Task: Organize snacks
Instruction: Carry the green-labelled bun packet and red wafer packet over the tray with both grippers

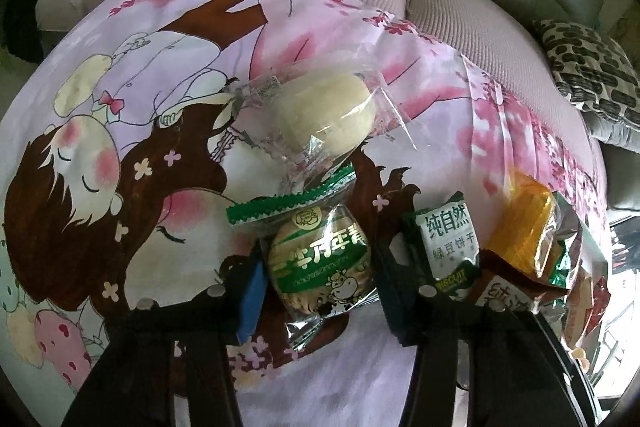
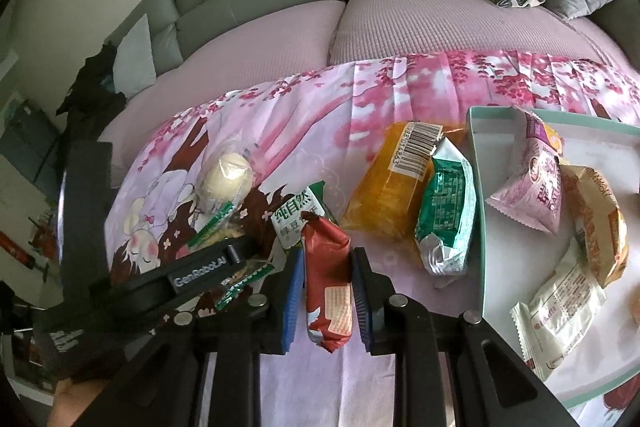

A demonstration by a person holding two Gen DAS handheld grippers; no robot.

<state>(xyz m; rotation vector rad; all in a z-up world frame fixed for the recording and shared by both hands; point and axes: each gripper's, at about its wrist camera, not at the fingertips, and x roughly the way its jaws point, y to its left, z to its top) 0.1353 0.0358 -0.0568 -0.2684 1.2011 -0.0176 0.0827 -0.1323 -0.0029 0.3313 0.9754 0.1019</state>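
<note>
- Partly hidden behind the right gripper [image 2: 323, 297], the red snack packet [image 2: 329, 285] sits clamped between its blue pads, its near end cut off.
- Left gripper [image 1: 318, 281] seemingly pinches the green-and-white round pastry packet [image 1: 320, 263]; contact is unclear.
- Tray [image 2: 482, 227] at right holds packets.

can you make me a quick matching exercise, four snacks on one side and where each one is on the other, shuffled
Snacks:
1. red-brown packet
2. round green-and-white cake packet
3. pink packet
4. orange packet

Places:
A. inside the white tray
B. between the jaws of the left gripper
C. clamped in the right gripper
D. on the printed cloth, just left of the tray

Pairs: 1-C, 2-B, 3-A, 4-D
</note>
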